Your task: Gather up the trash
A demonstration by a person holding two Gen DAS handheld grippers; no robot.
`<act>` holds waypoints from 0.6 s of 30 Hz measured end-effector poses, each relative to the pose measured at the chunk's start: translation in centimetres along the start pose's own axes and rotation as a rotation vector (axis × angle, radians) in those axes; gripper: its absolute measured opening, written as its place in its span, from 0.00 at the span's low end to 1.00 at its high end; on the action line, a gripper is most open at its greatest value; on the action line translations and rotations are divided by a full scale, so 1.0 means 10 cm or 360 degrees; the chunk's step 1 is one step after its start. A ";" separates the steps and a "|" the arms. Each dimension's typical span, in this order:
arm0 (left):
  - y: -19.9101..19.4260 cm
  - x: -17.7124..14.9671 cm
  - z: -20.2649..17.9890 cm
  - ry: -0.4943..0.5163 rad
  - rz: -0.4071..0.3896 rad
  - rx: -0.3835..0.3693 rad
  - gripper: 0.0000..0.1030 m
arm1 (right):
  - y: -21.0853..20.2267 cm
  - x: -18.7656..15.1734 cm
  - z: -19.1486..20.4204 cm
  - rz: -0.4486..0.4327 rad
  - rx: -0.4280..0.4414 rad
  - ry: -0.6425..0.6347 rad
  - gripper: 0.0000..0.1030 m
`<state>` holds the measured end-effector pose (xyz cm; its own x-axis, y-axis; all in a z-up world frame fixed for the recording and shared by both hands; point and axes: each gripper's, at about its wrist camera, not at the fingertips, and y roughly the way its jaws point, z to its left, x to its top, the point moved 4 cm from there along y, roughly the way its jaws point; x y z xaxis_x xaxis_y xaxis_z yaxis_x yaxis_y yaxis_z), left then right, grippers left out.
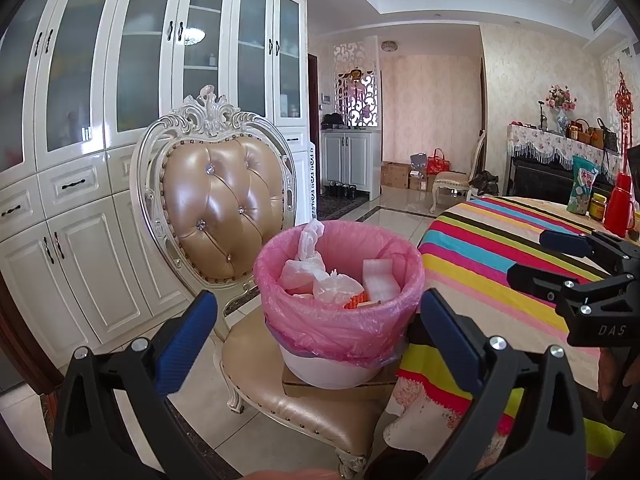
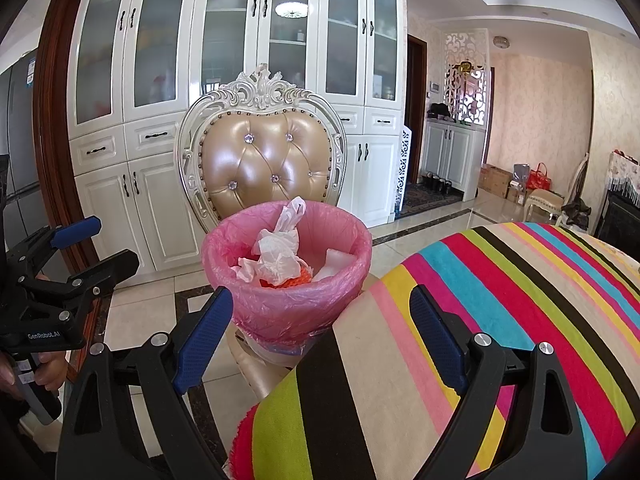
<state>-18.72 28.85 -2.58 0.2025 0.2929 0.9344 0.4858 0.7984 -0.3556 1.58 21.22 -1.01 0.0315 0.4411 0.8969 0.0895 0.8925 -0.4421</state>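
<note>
Right gripper (image 2: 320,334) jaws wide apart, nothing between blue pads (image 2: 202,344). Ahead, trash bin (image 2: 286,304) with pink liner stands on seat of tufted chair (image 2: 266,160). Inside bin: crumpled white plastic bag (image 2: 280,254), orange net piece (image 2: 305,276), white foam (image 2: 338,260). Striped tablecloth (image 2: 500,300) fills lower right. Left gripper (image 2: 96,244) at left edge, jaws apart, hand (image 2: 48,372) on its handle. White cabinets (image 2: 240,60) behind.

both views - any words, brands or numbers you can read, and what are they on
"DAS": right gripper body, left wrist view.
"GenRobot.AI": left gripper body, right wrist view.
Snack bag on the table: Chinese print, too blurred.
Fridge sticker: too small.
</note>
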 end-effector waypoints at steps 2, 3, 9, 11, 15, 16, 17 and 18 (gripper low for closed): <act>0.00 0.00 0.00 0.0001 0.0003 0.0000 0.96 | 0.00 0.00 0.00 0.0002 0.0001 -0.0001 0.82; 0.01 0.01 0.00 0.0000 0.0004 -0.0001 0.96 | 0.00 0.00 0.00 0.0001 0.0000 -0.0002 0.82; 0.01 0.00 -0.01 -0.0012 0.0015 -0.0020 0.96 | 0.00 0.00 0.01 0.0002 0.0003 -0.0002 0.82; 0.02 0.00 -0.01 -0.0013 0.0023 -0.0024 0.96 | 0.00 0.00 0.01 0.0003 0.0003 -0.0004 0.82; 0.04 0.02 -0.01 -0.0011 0.0028 -0.0019 0.96 | 0.00 0.00 0.01 0.0005 0.0003 -0.0003 0.82; 0.04 0.02 -0.01 -0.0011 0.0029 -0.0019 0.96 | 0.00 0.00 0.01 0.0005 0.0000 -0.0004 0.82; 0.04 0.02 0.00 -0.0012 0.0029 -0.0019 0.96 | 0.00 -0.01 0.00 0.0005 0.0000 -0.0003 0.82; 0.04 0.02 -0.01 -0.0009 0.0029 -0.0021 0.96 | 0.00 -0.01 0.00 0.0005 0.0002 0.0000 0.82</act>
<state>-18.42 29.19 -2.51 0.2063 0.3104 0.9280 0.4933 0.7860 -0.3726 1.60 21.17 -1.09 0.0316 0.4442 0.8954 0.0882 0.8911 -0.4451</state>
